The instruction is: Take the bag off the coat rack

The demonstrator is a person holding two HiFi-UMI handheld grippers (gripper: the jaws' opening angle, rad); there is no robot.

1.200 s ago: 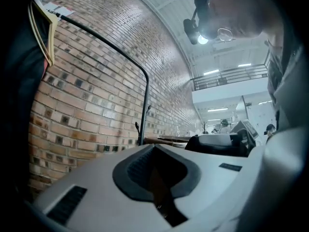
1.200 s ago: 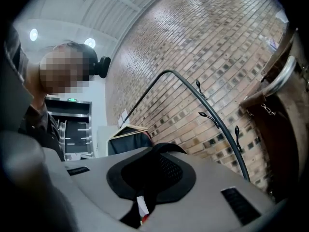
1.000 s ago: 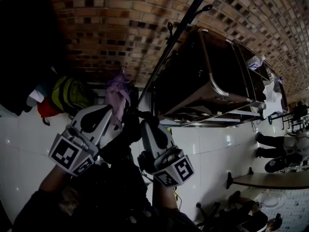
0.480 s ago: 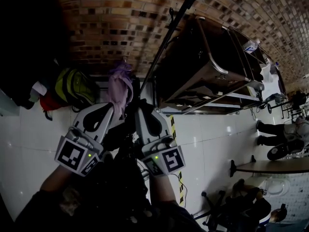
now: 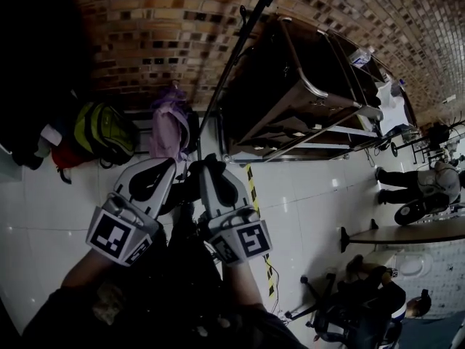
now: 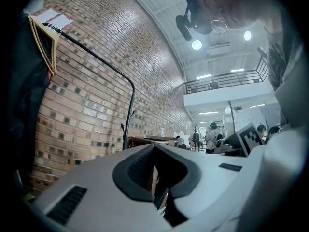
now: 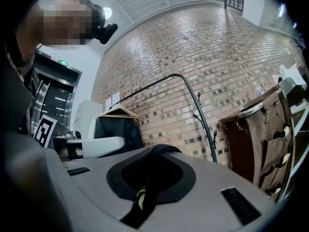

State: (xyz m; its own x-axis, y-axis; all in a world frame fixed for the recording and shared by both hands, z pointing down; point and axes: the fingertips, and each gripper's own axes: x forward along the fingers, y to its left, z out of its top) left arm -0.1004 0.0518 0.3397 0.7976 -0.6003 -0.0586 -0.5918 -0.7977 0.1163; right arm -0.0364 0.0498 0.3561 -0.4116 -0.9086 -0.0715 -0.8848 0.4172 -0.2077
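Observation:
A black bag (image 5: 182, 267) hangs low between my two grippers, hard to tell from the person's dark clothes. Its black strap (image 7: 145, 197), which carries a yellow tag, runs up through my right gripper (image 7: 152, 151), and that gripper is shut on it. My left gripper (image 6: 154, 151) has its jaws together. A dark edge shows low in their slit, and I cannot tell whether it is gripped. In the head view the left gripper (image 5: 173, 166) and right gripper (image 5: 207, 166) sit side by side. The coat rack's black pole (image 5: 232, 60) rises just beyond them, apart from both.
Against the brick wall lie a purple bag (image 5: 171, 126) and a yellow-green backpack (image 5: 105, 131). A brown metal-framed cart (image 5: 305, 100) stands right of the rack. Yellow-black tape (image 5: 254, 195) crosses the white floor. A person (image 5: 414, 184), a table (image 5: 407, 233) and chairs (image 5: 349, 304) are far right.
The two grippers have drawn closer together. The coat rack, the wall and the cart have slid up and left in the head view, so the grippers now sit further back from the rack.

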